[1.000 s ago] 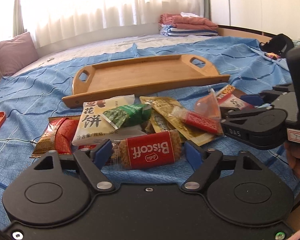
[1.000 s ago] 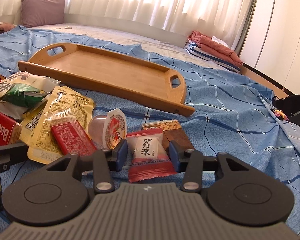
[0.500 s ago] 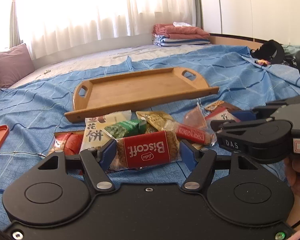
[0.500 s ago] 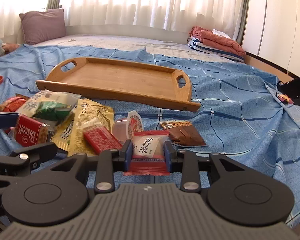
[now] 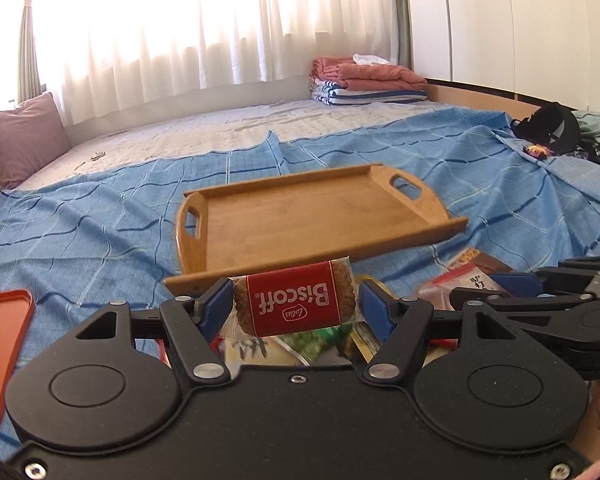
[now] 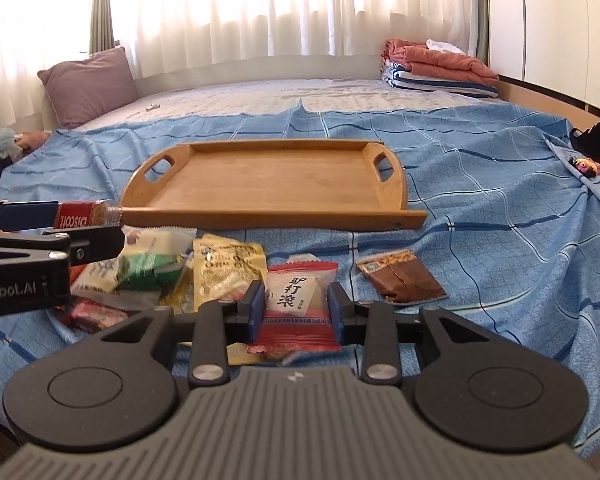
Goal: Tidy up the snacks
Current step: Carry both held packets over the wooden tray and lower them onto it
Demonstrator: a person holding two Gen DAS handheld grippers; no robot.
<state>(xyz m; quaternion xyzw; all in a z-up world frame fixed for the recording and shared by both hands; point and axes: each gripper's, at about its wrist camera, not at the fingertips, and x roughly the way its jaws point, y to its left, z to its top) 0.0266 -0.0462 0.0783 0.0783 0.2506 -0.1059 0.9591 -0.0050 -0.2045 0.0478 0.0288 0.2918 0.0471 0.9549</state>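
the left gripper [image 5: 296,306], a black hinged tool with blue pads, is pinching a red-labelled biscoff biscuit in clear crinkly wrap [image 5: 294,304] by its two short ends, holding it clear of the heap below. the right gripper [image 6: 296,312], of the same build with a ribbed grey housing, is clamping a small red and white pillow-shaped sachet printed with black characters [image 6: 296,306] between its pads, the crimped red edge hanging toward the near side. beyond both, a shallow rectangular bamboo tray with cut-out handles [image 6: 392,216] is lying on a wrinkled blue checked bedsheet [image 6: 480,240], its smooth floor bare. between the tray and the grippers a loose pile of snacks is resting on the sheet: a glossy yellow foil packet [image 6: 228,268], a green crinkled wrapper [image 6: 148,270], and, off to the right and apart, a flat brown bar in clear film with nuts showing at its far end [image 6: 400,280]. at the far right of the bed, a stack of folded pink and striped towels [image 6: 440,66] is sitting; at the far left, a mauve cushion [image 6: 88,84].
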